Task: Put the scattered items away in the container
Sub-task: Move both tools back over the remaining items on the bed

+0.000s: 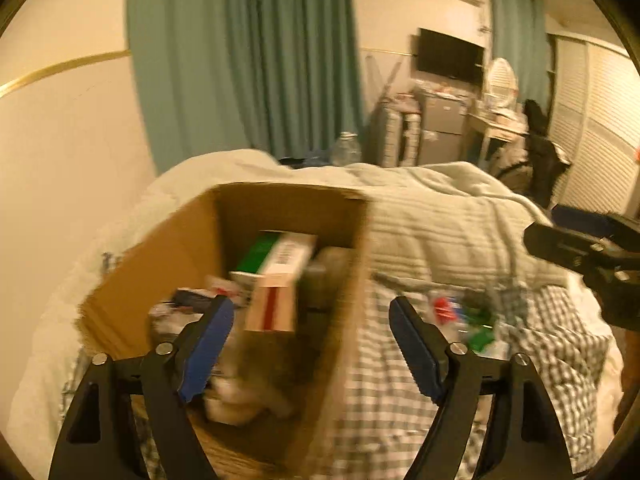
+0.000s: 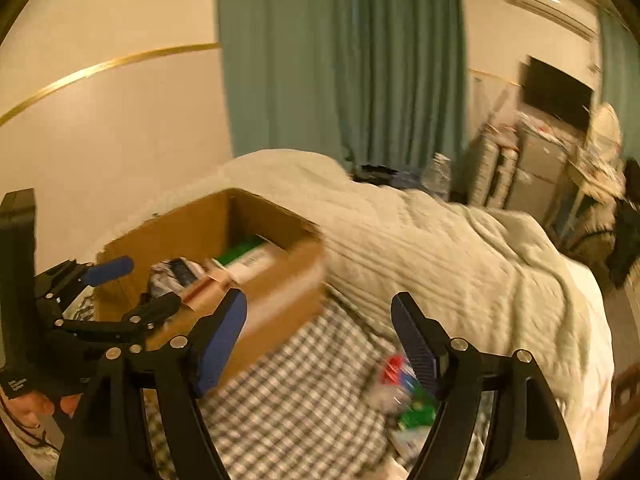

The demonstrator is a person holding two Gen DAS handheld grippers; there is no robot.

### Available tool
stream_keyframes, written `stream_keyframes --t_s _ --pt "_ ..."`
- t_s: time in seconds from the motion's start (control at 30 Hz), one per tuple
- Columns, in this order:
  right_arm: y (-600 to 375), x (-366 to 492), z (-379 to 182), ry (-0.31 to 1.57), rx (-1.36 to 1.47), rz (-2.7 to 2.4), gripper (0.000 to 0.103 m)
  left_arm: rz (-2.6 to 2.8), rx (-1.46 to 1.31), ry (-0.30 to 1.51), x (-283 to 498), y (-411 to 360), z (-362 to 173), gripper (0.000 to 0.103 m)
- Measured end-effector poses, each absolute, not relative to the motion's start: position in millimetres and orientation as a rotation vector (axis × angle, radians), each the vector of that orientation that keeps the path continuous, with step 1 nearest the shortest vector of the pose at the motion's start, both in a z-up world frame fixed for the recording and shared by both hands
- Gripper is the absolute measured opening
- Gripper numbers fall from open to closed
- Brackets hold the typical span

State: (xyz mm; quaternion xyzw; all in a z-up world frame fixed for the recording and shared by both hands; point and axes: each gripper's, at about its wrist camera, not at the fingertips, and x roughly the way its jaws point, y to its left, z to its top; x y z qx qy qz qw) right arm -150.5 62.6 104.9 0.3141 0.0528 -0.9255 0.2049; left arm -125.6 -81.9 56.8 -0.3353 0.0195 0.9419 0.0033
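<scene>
The left gripper [image 1: 312,344] is standing wide open at the bottom centre of its own view, nothing between its blue pads [image 1: 206,346], its left finger hanging over the inside of the cardboard box [image 1: 168,256] and its right finger over the checked sheet [image 1: 372,392]. The box is sitting open-topped in the centre-left of the frame, holding a green-and-white carton [image 1: 276,256], a tan carton with a red stripe [image 1: 274,300] and blurred smaller packets. Right of the box, at lower right, a small scatter of red, green and blue items [image 1: 464,316] is lying on the sheet. The right gripper [image 2: 320,340] is likewise gaping with nothing in it, low in its own view, its right finger hanging just over that same scatter [image 2: 404,388] and its left finger overlapping the box's near corner [image 2: 280,280]. A pale quilt [image 2: 440,240] is bunching up behind, with a green curtain [image 2: 340,60] filling the upper centre.
</scene>
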Motion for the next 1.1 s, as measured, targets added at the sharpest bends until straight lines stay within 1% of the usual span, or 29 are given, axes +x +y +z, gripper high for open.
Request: stream_keyframes --t_s 0.1,0.13,0.2,0.37,0.5,0.67,0.87,1.0,1.1 --pt "104.6 -137.4 91.7 0.085 0.916 -2.623 0.075 2.871 -1.057 0.096 -119.9 -41.4 53.7 0.086" --pt "117.4 -133.9 86.2 0.076 0.935 -2.635 0.075 2.836 -1.063 0.102 -118.8 -25.4 50.2 0.09" --pt "141.9 -127.7 73.2 0.058 0.977 -2.66 0.075 2.776 -1.082 0.132 -119.5 3.5 38.8 0.093" --pt "199.2 -125.2 33.9 -0.016 1.112 -2.726 0.075 2.705 -1.18 0.236 -138.3 53.9 -2.7 0.093" --pt "225.6 -132.4 2.0 -0.105 1.207 -2.722 0.075 2.648 -1.336 0.228 -172.0 73.8 -46.7 0.093" --pt "232.1 -155.2 -25.9 -0.122 1.265 -2.723 0.074 2.672 -1.414 0.246 -208.4 83.0 -83.8 0.093" --pt "218.5 -199.1 -46.9 -0.073 1.3 -2.744 0.074 2.719 -1.486 0.16 -251.6 85.0 -111.8 0.093" --pt "209.5 -227.8 -57.8 -0.088 1.308 -2.743 0.074 2.672 -1.505 0.019 -267.5 80.5 -130.7 0.093" --pt "200.7 -245.9 -71.0 -0.089 1.324 -2.719 0.073 2.648 -1.518 -0.014 -273.8 85.0 -140.6 0.093"
